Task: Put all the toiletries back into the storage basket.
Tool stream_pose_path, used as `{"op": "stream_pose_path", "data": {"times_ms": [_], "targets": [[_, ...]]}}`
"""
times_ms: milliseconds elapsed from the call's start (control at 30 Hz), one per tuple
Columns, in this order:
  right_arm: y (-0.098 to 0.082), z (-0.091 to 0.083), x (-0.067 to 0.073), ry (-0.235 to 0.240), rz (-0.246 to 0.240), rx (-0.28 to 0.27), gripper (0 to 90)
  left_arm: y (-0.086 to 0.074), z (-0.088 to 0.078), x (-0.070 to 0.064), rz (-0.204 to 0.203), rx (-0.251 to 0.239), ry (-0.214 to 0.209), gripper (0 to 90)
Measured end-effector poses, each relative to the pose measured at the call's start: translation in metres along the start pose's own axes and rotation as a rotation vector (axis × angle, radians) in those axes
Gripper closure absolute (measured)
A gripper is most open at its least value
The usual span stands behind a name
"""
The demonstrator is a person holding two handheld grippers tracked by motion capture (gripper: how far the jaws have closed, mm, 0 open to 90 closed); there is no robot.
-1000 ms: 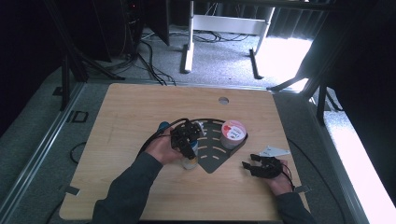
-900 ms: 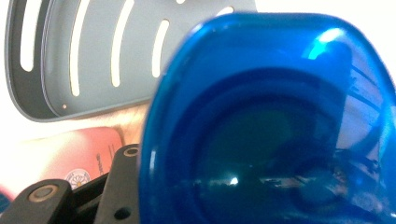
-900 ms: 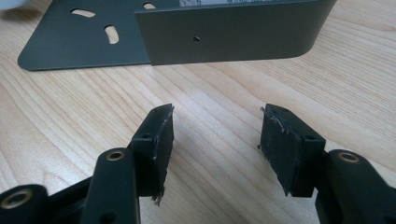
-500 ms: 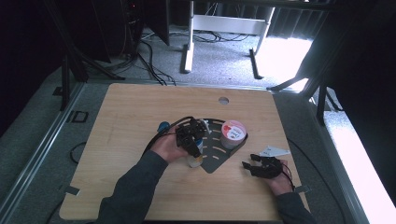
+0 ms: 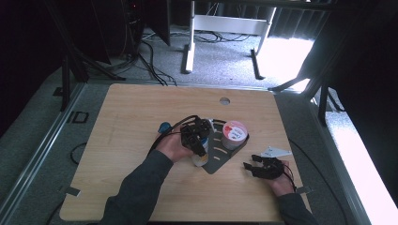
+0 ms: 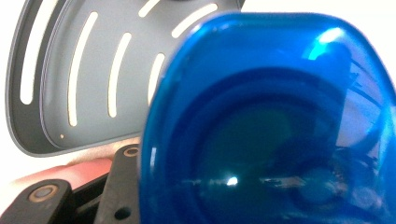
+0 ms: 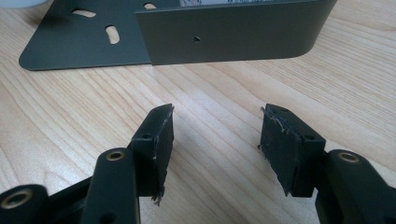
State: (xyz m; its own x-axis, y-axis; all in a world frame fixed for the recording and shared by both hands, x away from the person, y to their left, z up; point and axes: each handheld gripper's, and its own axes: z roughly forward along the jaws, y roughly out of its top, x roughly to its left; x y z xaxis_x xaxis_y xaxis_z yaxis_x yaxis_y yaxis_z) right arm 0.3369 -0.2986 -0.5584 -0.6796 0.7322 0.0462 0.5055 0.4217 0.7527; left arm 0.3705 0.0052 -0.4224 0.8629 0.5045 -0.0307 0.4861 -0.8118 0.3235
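Bottle (image 6: 275,126) with blue cap gripped in my left tool (image 5: 197,136), nearly on the grey rack (image 5: 225,152); right tool (image 7: 215,140) gapes idle.

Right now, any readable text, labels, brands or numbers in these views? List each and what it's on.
None readable.
Tub lid: red and white print, too small to read.
Strip above the rack wall: dark print, cut off and blurred.
Blue cap in the left gripper: no text.
White card by the right gripper: no print to make out.
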Motion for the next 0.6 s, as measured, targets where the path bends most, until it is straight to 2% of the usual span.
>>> {"op": "stream_pose_path", "data": {"times_ms": [300,600], "targets": [[0.000,0.000,0.000,0.002,-0.001,0.000,43.9,0.013,-0.001,0.000,0.005,-0.004,0.012,55.1],[0.000,0.000,0.000,0.003,-0.001,0.000,43.9,0.022,-0.005,0.005,-0.002,-0.010,0.019,55.1]]}}
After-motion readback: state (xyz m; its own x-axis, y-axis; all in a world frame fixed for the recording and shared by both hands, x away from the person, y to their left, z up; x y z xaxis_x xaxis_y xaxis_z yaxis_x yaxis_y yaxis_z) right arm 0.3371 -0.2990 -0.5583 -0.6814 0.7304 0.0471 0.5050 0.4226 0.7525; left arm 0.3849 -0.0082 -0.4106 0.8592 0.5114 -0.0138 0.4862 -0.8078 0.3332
